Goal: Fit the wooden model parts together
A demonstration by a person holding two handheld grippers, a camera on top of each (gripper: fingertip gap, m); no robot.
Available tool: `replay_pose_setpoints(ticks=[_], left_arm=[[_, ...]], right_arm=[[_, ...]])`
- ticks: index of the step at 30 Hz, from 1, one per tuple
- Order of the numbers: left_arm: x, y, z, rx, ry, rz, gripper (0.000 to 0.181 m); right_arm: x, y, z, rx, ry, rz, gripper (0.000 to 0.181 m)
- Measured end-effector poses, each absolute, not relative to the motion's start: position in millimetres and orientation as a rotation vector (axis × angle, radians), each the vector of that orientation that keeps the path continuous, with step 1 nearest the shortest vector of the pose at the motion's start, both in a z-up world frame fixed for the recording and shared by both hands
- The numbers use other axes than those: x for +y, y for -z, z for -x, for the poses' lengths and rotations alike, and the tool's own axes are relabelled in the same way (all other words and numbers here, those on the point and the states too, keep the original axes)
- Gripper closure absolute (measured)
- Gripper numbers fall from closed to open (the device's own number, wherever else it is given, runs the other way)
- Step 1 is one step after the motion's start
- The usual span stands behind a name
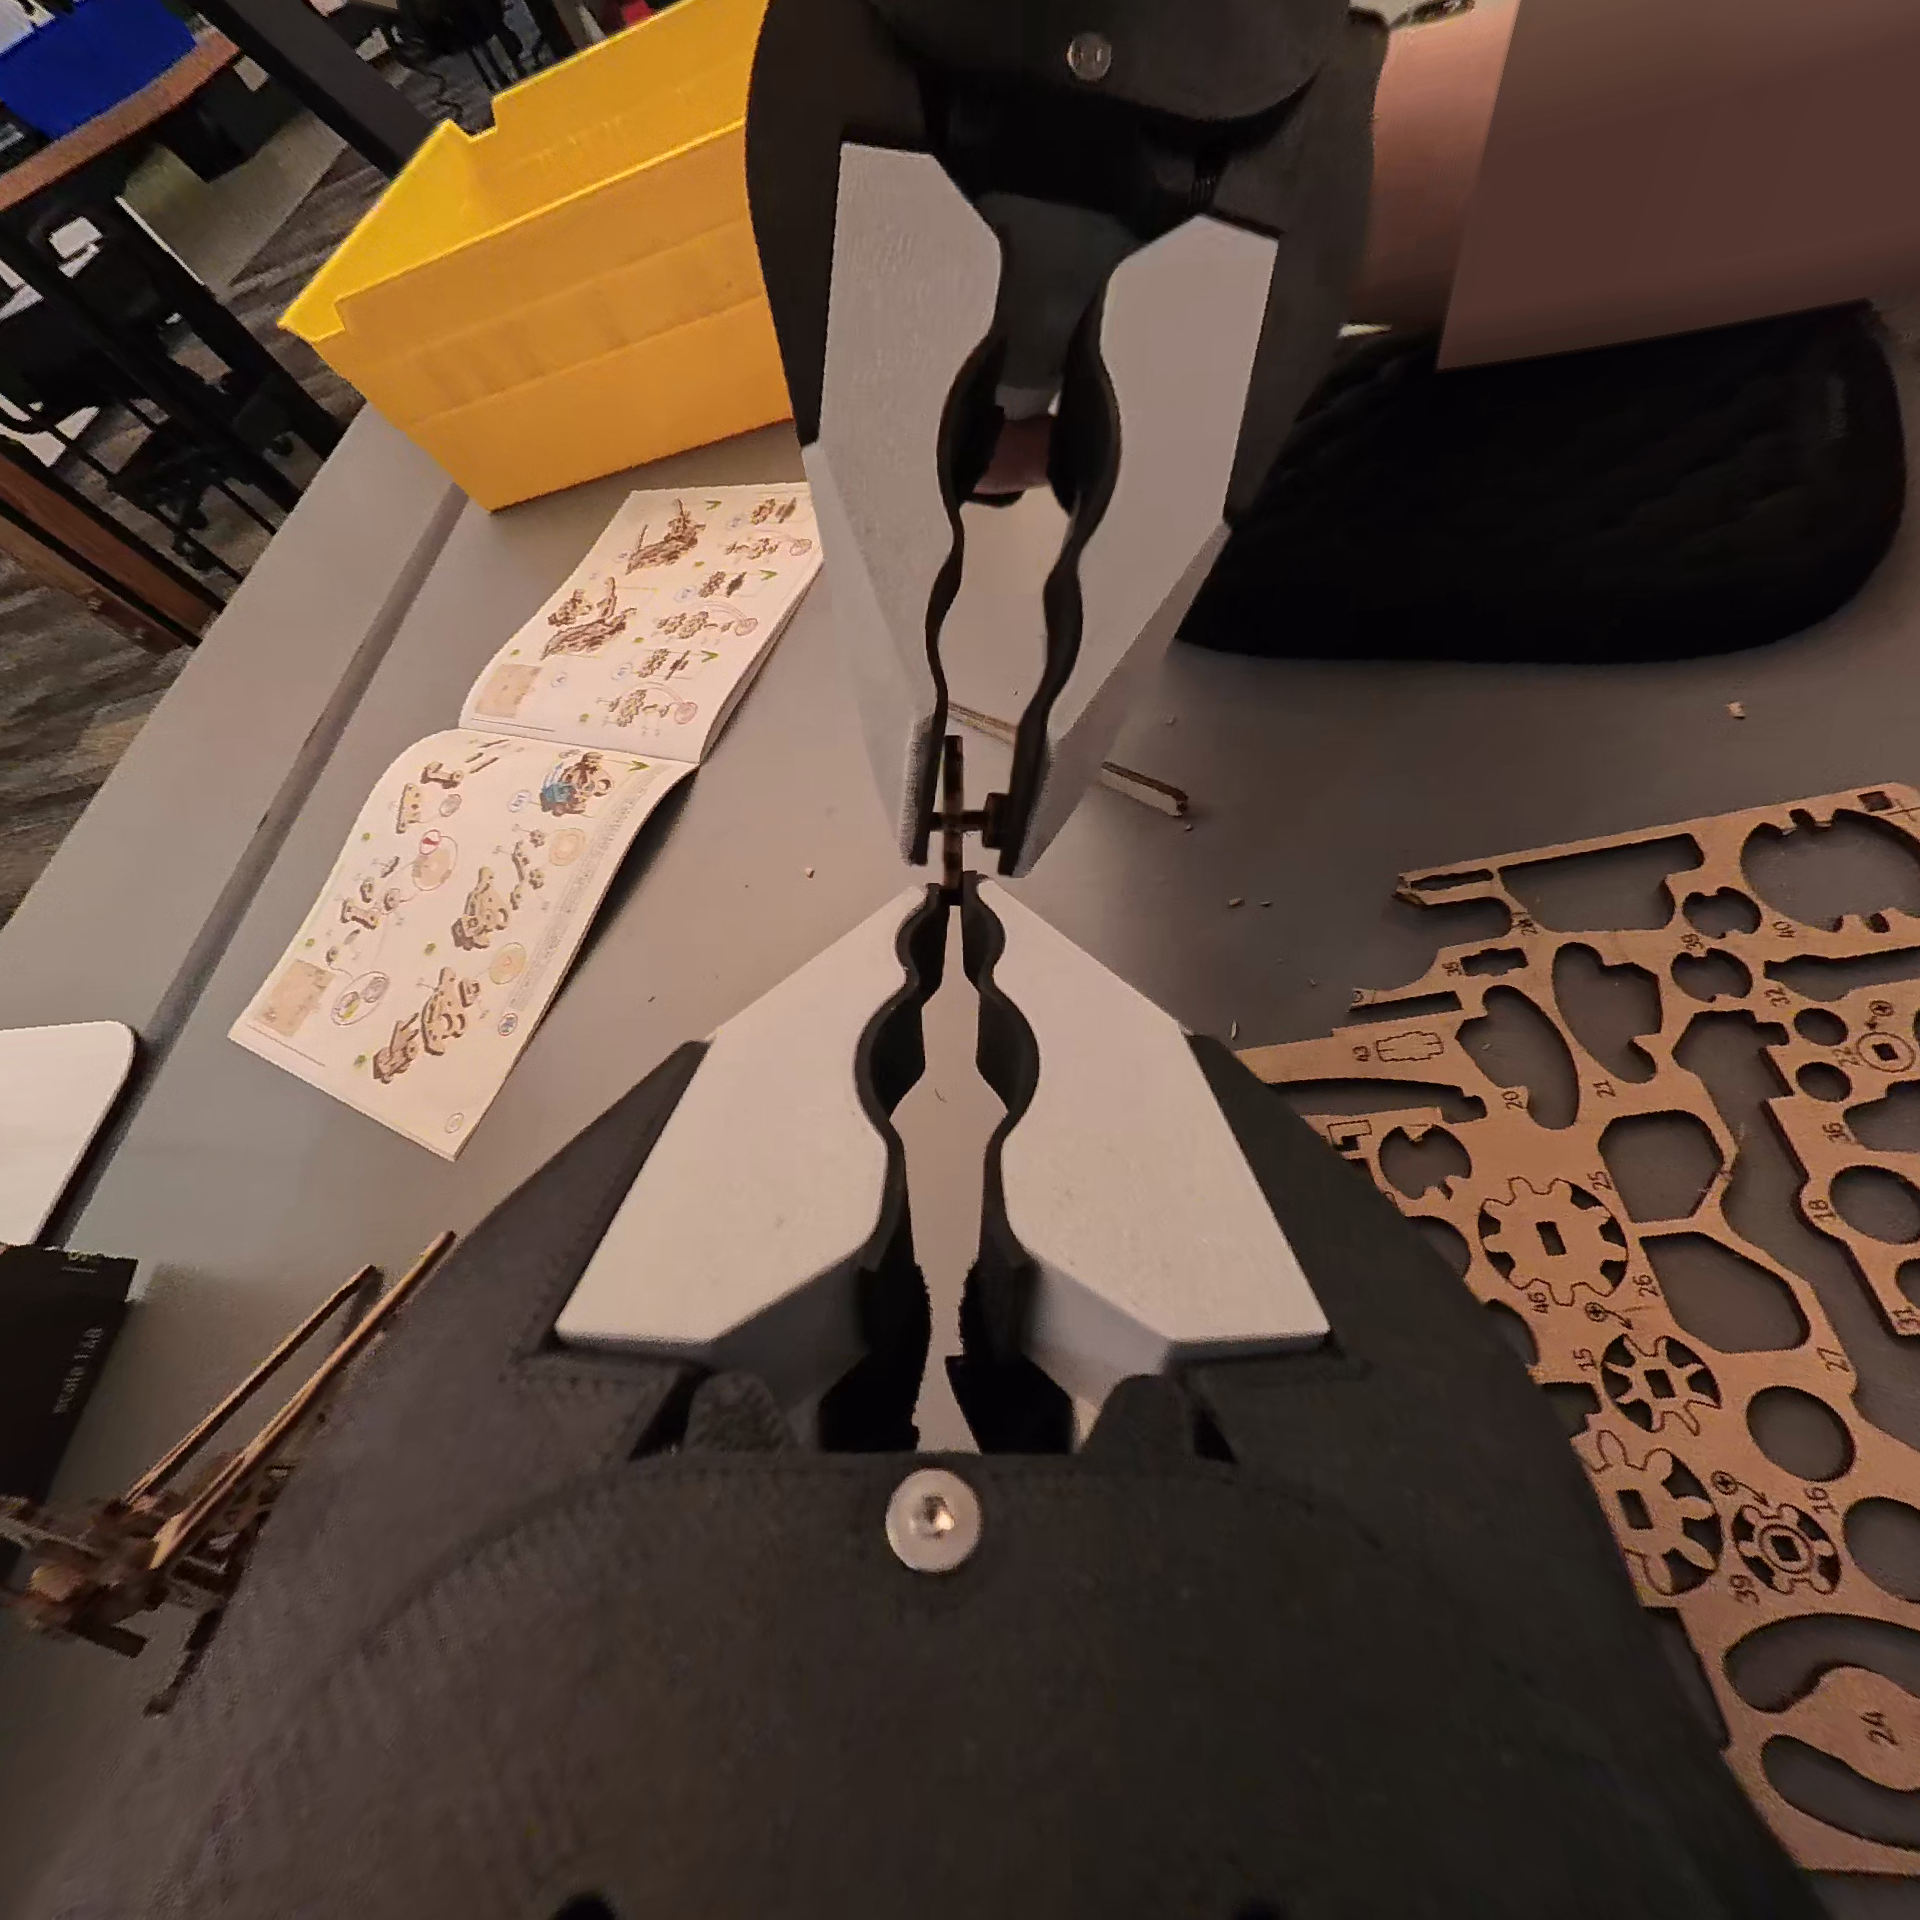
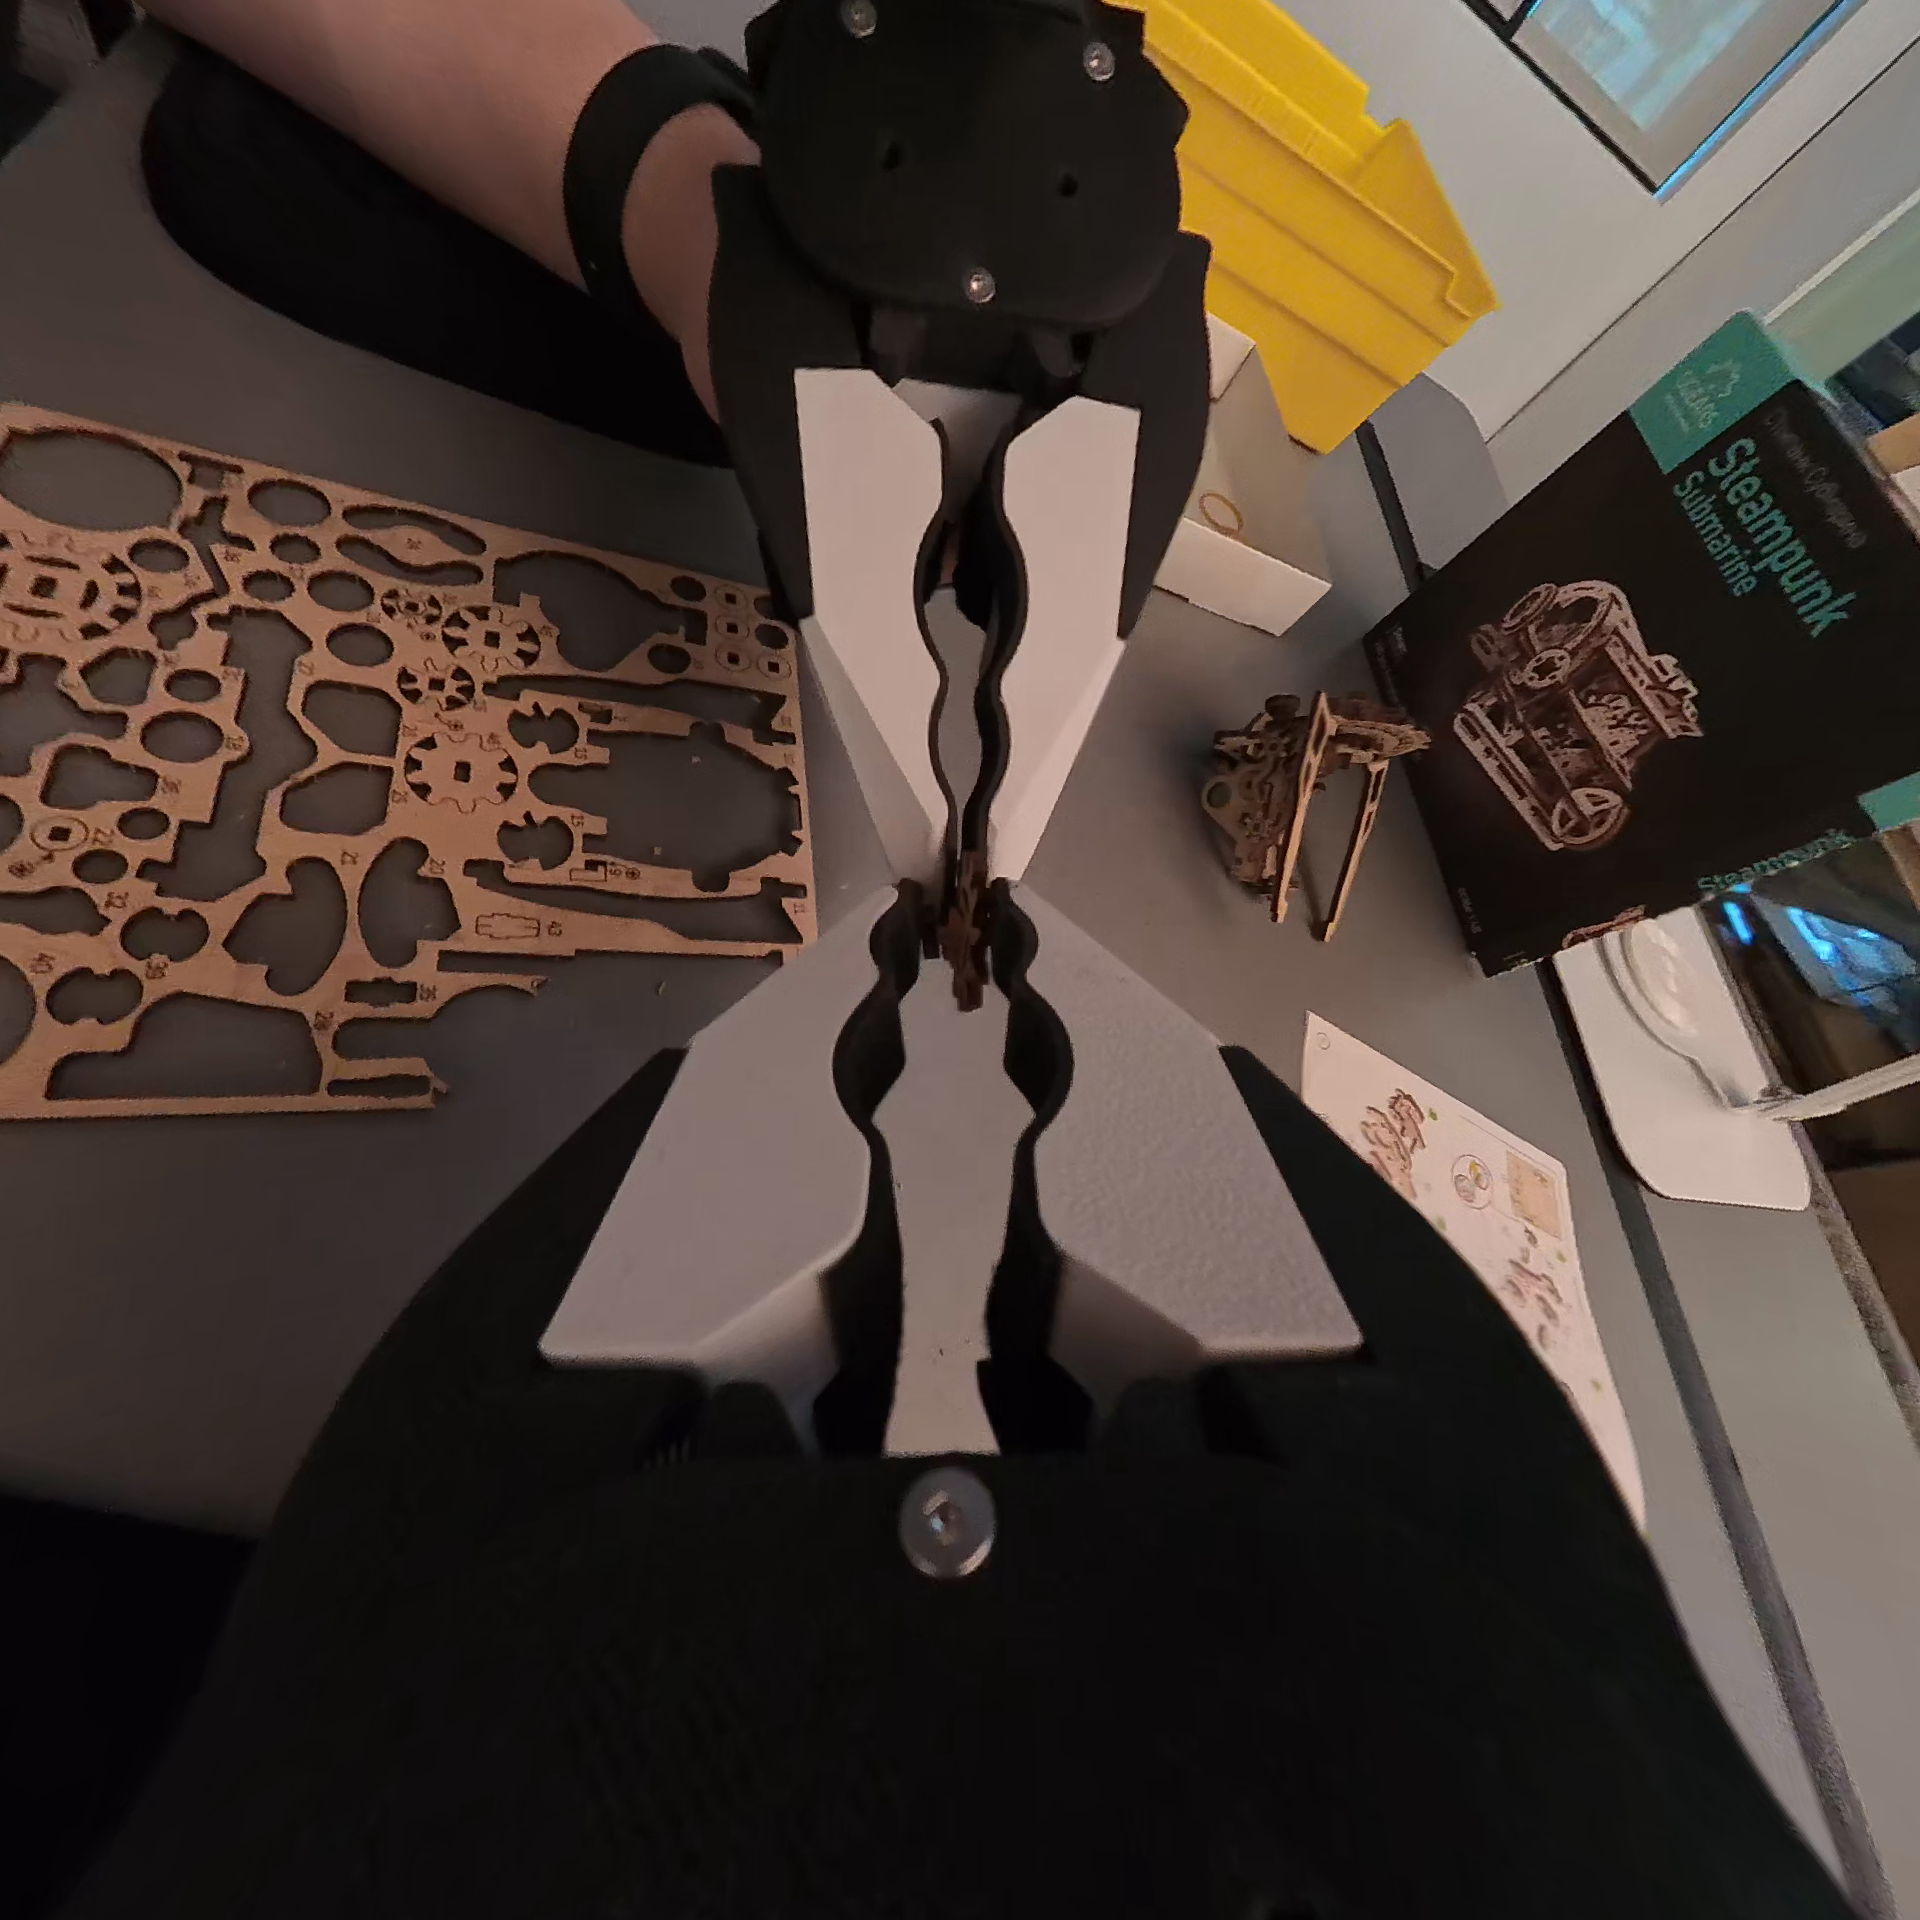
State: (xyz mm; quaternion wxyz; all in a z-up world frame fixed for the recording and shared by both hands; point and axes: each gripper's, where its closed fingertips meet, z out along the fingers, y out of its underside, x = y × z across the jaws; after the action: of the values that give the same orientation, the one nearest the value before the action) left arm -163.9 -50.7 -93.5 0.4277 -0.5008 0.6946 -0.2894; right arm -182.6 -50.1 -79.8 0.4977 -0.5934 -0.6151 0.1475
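— Table (image 1: 260, 727) first, since it is the biggest thing here: grey, and I use the wooden sheet (image 1: 1662, 1299) as my landmark. What do you want placed?

— The bin and the booklet.

— My yellow bin (image 1: 561, 301) sits well beyond the sheet, toward the far side of the table. The open booklet (image 1: 499, 883) lies flat between the bin and the sheet, apart from both. The dark box (image 2: 1662, 665) stands off to the side away from the sheet, and a half-built wooden model (image 2: 1299, 800) rests just beside that box.

— And your tools?

— Both meet tip to tip in the air beside the sheet's edge. My left gripper (image 1: 943, 896) is pressed tight on a small wooden part (image 1: 951, 821). My right gripper (image 2: 956, 925) is nipped onto a small toothed wooden piece (image 2: 966, 935), with a narrow gap left between its fingers.

— Are the two pieces joined?

— They touch where the tips meet; whether they are seated in each other, I cannot tell.
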Motion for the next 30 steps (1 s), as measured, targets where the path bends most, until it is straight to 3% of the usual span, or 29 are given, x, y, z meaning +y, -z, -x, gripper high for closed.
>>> replay_pose_setpoints(ticks=[12, 30], left_arm=[[-59.2, 100.5, 163.5, 1.789, 0.768, 1.260, 0.181], [-59.2, 112.1, 166.6, 1.862, 0.674, 1.228, 0.181]], right_arm=[[-56.8, 84.7, 182.3, -1.615, -0.153, 1.312, 0.169], [-59.2, 97.7, 184.5, -1.612, -0.296, 1.439, 0.172]])
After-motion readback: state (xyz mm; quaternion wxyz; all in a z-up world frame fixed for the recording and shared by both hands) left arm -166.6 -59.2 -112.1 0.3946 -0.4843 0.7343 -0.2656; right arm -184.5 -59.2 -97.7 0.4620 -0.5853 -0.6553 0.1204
